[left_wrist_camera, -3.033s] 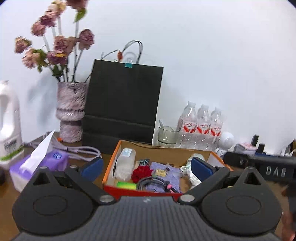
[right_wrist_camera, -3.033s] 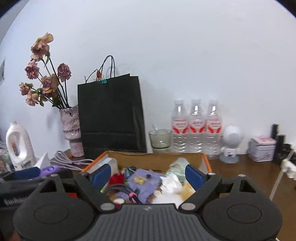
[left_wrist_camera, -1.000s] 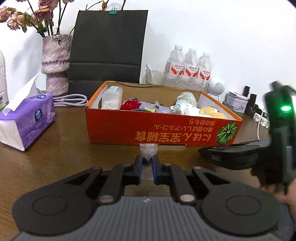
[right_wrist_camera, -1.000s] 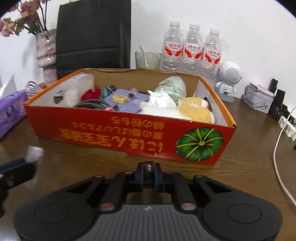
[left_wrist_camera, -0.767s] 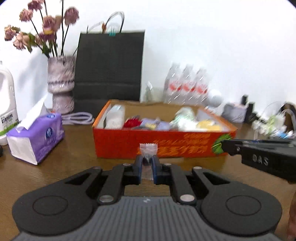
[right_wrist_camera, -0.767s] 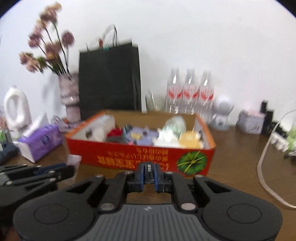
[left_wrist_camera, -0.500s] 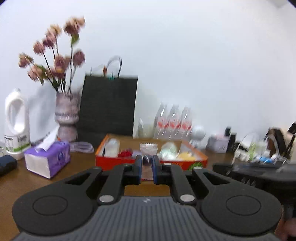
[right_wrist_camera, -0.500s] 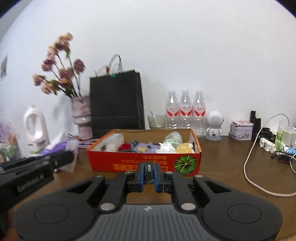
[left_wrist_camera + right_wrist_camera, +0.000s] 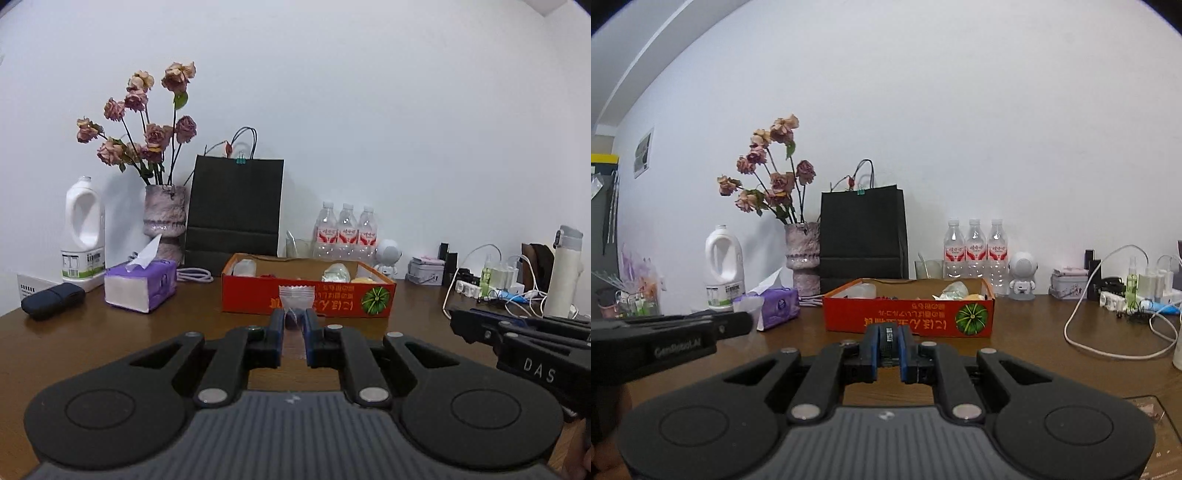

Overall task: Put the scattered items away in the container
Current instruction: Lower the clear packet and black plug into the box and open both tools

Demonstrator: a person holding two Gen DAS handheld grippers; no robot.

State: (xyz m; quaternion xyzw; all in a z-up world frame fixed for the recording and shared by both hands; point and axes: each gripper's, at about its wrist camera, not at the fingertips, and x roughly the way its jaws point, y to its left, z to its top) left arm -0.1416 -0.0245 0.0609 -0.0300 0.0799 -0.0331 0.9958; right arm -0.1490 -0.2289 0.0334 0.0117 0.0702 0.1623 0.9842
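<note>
On the brown bench [image 9: 92, 339] stands one red cardboard box [image 9: 308, 297], well ahead of both pairs of tongs and already holding a jumble of small things. Behind it are three water bottles [image 9: 347, 234], one black paper bag [image 9: 234, 205], one vase of dried roses [image 9: 164, 216], one white jug [image 9: 83, 236], one purple tissue pack [image 9: 142, 284] and one small white robot figure [image 9: 388, 254].

Left tongs [image 9: 295, 334] are pinched together on one small clear sachet [image 9: 296, 297], whose crimped top sticks up above the pads. Right tongs [image 9: 890, 345] are closed on one small dark block [image 9: 889, 341] held between the blue pads.

Three seconds ago both pairs gaped wide right over the box. A second ago they were already clamped low, close to the box's front wall. Now both sit higher and farther back, so the whole box and much more of the bench show.
</note>
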